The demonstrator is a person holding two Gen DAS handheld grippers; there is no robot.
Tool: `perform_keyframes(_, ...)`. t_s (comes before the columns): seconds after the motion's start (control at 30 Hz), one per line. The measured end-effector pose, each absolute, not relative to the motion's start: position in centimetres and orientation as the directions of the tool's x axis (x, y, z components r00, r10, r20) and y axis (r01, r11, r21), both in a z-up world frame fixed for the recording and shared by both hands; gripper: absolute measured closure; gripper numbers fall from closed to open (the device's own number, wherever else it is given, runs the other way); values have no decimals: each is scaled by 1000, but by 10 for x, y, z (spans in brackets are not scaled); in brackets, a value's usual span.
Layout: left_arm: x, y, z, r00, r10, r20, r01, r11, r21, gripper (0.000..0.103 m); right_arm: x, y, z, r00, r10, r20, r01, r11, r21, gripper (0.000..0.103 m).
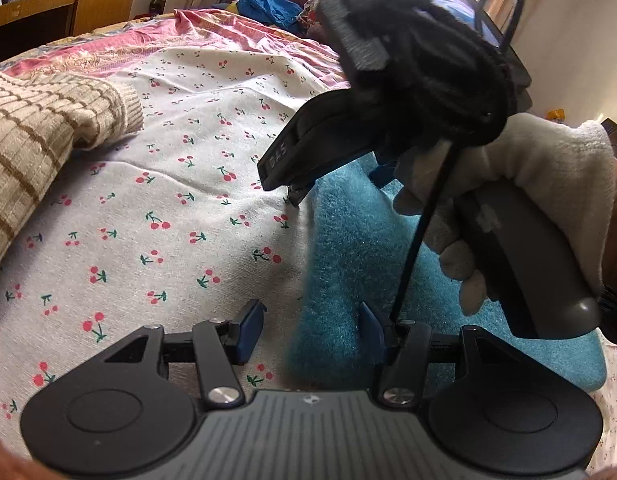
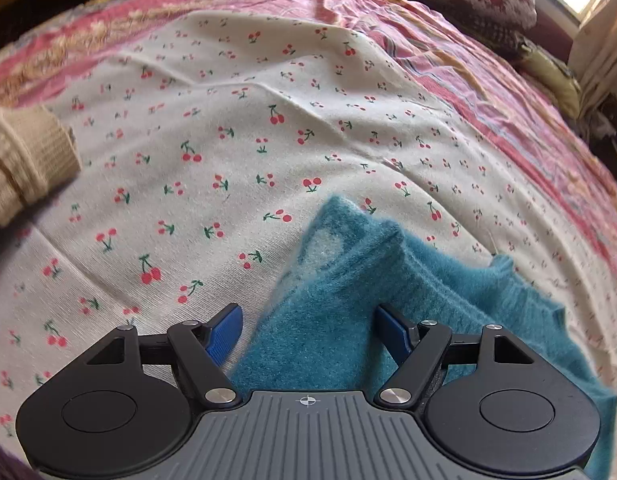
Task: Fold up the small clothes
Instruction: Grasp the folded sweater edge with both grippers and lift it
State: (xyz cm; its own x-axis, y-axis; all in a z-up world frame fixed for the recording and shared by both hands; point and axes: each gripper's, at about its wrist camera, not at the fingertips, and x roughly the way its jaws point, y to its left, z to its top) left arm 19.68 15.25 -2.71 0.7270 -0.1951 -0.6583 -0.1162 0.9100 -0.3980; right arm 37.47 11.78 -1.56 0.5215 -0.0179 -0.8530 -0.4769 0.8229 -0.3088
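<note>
A fuzzy teal garment (image 2: 348, 304) lies partly folded on the cherry-print sheet (image 2: 228, 140); it also shows in the left wrist view (image 1: 348, 248). My right gripper (image 2: 308, 334) is open, its blue fingers (image 2: 224, 334) standing either side of the garment's near left edge, just above it. My left gripper (image 1: 310, 330) is open and empty over the garment's left edge where it meets the sheet (image 1: 148, 200). In the left wrist view the right gripper's body (image 1: 308, 152), held by a white-gloved hand (image 1: 528, 184), hovers over the teal garment.
A beige striped knit garment (image 1: 36, 136) lies at the left of the sheet, also in the right wrist view (image 2: 24, 164). A pink bedspread (image 2: 488, 80) surrounds the sheet. Pillows (image 2: 480, 0) and blue cloth (image 1: 272, 8) lie at the far end. A wooden shelf (image 1: 48, 0) stands beyond.
</note>
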Motion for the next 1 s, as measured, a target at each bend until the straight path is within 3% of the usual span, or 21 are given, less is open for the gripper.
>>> perform_keyframes(0.1, 196, 154, -28, 728, -204, -655, -116, 905, -410, 44, 374, 117, -16, 524, -21, -852, -494, 807, -323, 30)
perform_keyframes(0.37, 190, 153, -27, 737, -208, -643, -109, 902, -417, 38, 369, 110, -10, 533, -11, -846, -531, 774, -344, 53)
perform_keyframes(0.57, 180, 157, -24, 774, -229, -590, -84, 887, -454, 34, 371, 91, 6, 517, 48, -855, -524, 807, -272, 70)
perform_keyframes(1.0, 175, 157, -22, 807, -228, -544, -49, 893, -448, 25, 371, 57, 32, 495, 155, -855, -505, 852, -138, 79)
